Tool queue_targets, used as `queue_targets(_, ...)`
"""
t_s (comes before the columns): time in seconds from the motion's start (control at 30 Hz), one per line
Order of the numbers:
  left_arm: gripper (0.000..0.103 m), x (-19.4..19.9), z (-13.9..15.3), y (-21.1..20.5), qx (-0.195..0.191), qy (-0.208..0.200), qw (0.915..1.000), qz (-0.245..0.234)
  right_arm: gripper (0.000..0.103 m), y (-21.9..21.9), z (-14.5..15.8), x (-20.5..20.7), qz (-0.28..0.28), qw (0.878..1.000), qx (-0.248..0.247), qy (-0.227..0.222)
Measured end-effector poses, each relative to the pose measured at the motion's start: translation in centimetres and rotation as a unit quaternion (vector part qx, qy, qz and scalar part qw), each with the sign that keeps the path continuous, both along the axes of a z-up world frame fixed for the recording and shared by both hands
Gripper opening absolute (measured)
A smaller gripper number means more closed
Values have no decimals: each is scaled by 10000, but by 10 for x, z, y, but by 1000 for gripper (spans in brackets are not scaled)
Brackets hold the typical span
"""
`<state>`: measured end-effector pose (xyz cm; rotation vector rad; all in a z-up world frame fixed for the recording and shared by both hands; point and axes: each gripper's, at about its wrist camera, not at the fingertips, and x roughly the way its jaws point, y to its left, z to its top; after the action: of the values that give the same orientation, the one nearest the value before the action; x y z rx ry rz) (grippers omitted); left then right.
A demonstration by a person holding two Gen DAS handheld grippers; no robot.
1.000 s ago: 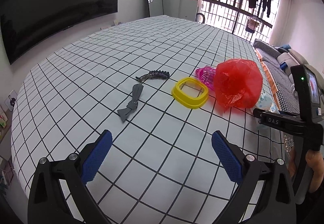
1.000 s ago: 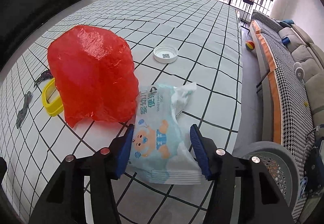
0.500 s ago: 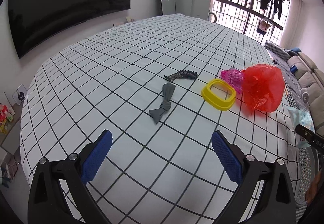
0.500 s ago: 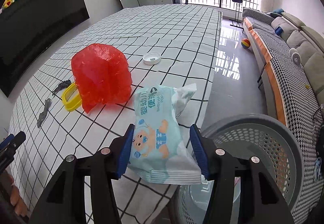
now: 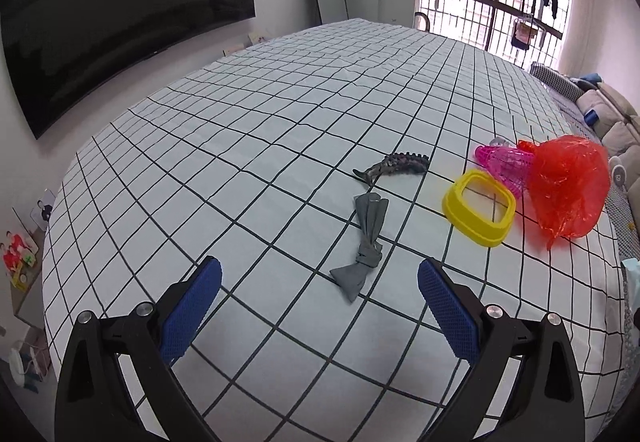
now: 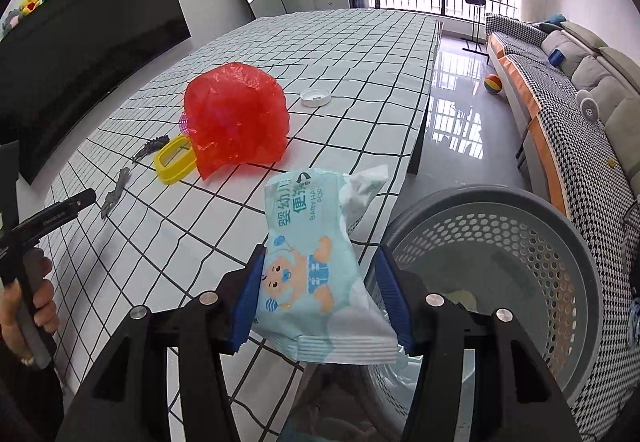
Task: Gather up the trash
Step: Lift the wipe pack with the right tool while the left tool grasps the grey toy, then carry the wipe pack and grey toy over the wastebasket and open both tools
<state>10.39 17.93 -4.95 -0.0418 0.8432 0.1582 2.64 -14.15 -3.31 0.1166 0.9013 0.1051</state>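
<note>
Two blue-padded fingers of the left gripper are standing wide apart over the checked tablecloth, clamping nothing. Just beyond them a grey knotted strip is lying flat on the cloth; a dark toothed hair clip is sitting just past the strip's far end. To the right of the strip a yellow square ring is resting, with a pink mesh piece behind it and a crumpled red plastic bag touching that pink piece on its right.

Over to the right wrist view: the right gripper is clenching a pale blue wet-wipe packet between its pads, holding it clear of the cloth, at the table's edge beside a grey perforated bin on the floor. Left of the packet, the red bag is sitting on the cloth, a white round lid lying beyond the bag. At far left a hand is gripping the other tool's handle.
</note>
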Motion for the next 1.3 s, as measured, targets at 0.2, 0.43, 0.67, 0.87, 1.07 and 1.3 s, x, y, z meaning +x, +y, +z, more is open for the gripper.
queue_targets(0.2, 96, 21, -17, -2, 29, 284, 9995, -122, 53, 7, 2, -1, 110, 9999, 37, -14)
queue_targets(0.43, 80, 30, -26, -5, 76, 495, 9985, -221, 53, 10, 0, 0, 171, 9998, 63, 18)
queue_targets(0.67, 44, 28, -26, -12, -51, 426, 9980, -462, 53, 8, 0, -1, 174, 9998, 86, 21)
queue_targets(0.87, 16, 25, -24, -16, -88, 390, 9972, -628, 53, 9, -2, -2, 180, 9998, 93, 37)
queue_targets(1.07, 16, 9, -12, -23, -64, 192, 9975, -677, 53, 8, -3, -3, 162, 9998, 136, 20)
queue_targets(1.3, 16, -27, 9, -57, -42, -67, 9959, -900, 53, -5, -3, -12, 83, 9997, 237, -3)
